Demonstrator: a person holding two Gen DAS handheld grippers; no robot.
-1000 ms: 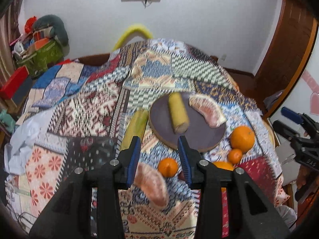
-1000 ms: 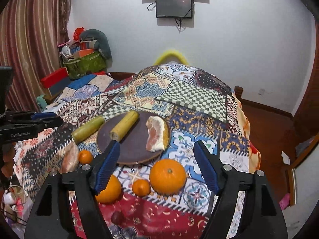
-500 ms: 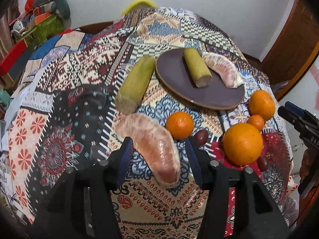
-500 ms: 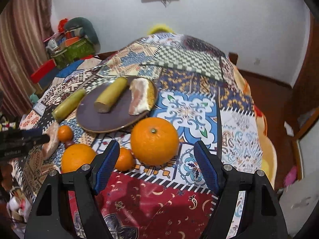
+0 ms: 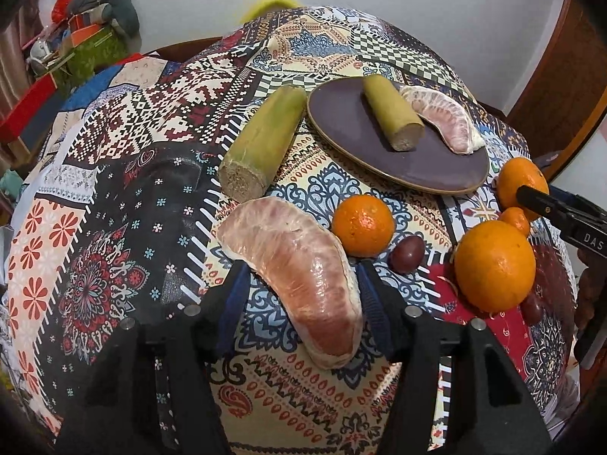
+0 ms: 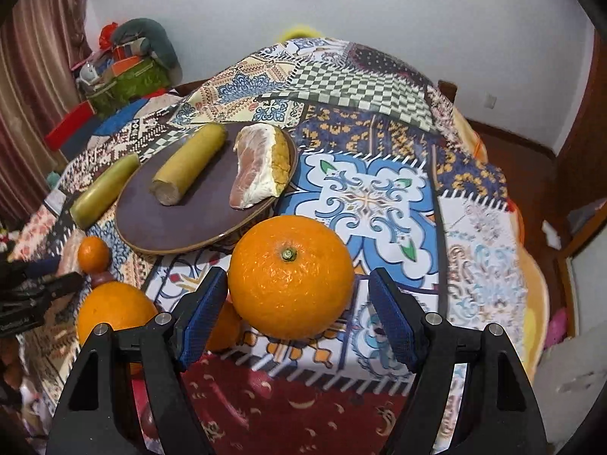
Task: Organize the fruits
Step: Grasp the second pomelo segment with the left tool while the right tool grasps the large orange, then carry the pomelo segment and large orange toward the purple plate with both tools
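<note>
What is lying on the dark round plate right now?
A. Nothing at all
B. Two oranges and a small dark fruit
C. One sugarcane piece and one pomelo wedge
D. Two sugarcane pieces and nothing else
C: the plate holds one sugarcane piece and one pomelo wedge side by side, while the oranges all sit on the patterned cloth off the plate.
</note>
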